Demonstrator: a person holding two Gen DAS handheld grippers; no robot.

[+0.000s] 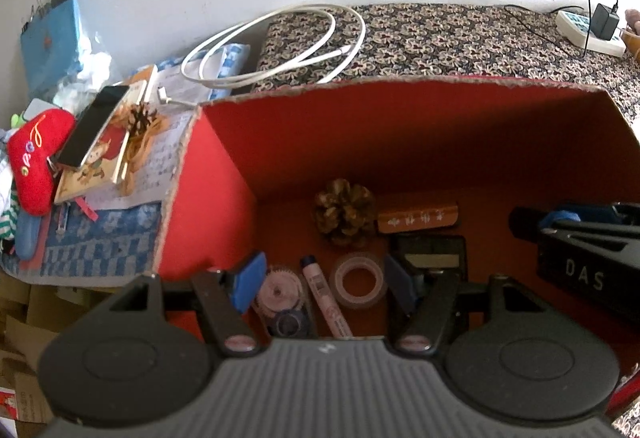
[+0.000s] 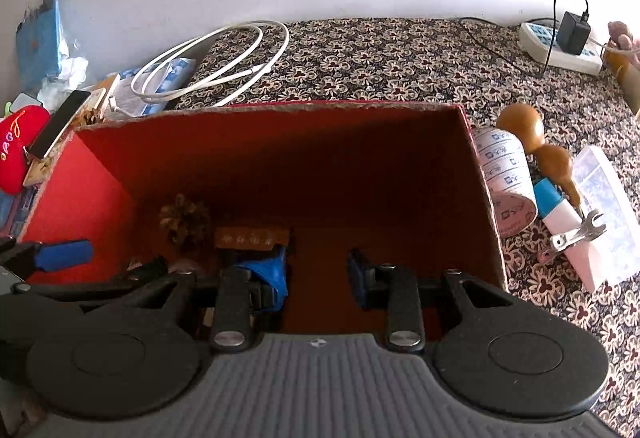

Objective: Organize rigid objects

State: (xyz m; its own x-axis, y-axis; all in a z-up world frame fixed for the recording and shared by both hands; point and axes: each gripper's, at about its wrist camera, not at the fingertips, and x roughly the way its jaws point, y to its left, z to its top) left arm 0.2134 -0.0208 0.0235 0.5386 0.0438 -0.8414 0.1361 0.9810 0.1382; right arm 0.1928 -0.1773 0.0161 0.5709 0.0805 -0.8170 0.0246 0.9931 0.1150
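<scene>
A red cardboard box (image 1: pixel 224 174) stands open on the patterned cloth; it also shows in the right wrist view (image 2: pixel 100 190). On its floor lie a pine cone (image 1: pixel 345 212), a brown wooden block (image 1: pixel 418 220), a clear tape roll (image 1: pixel 359 280), a pink tube (image 1: pixel 326 296), a correction tape (image 1: pixel 280 302) and a dark flat item (image 1: pixel 434 250). My left gripper (image 1: pixel 326 284) is open and empty, low inside the box over these. My right gripper (image 2: pixel 318 272) is open and empty inside the box's right half, near the wooden block (image 2: pixel 252 238) and the pine cone (image 2: pixel 186 220).
Right of the box lie a label roll (image 2: pixel 506 174), a brown gourd (image 2: pixel 538 146), a blue-capped tube (image 2: pixel 556 210), a small wrench (image 2: pixel 580 232) and a clear plastic case (image 2: pixel 608 214). A white cable (image 1: pixel 280 50), phone (image 1: pixel 94 124), book and red plush (image 1: pixel 36 158) lie left. A power strip (image 2: pixel 560 50) lies far right.
</scene>
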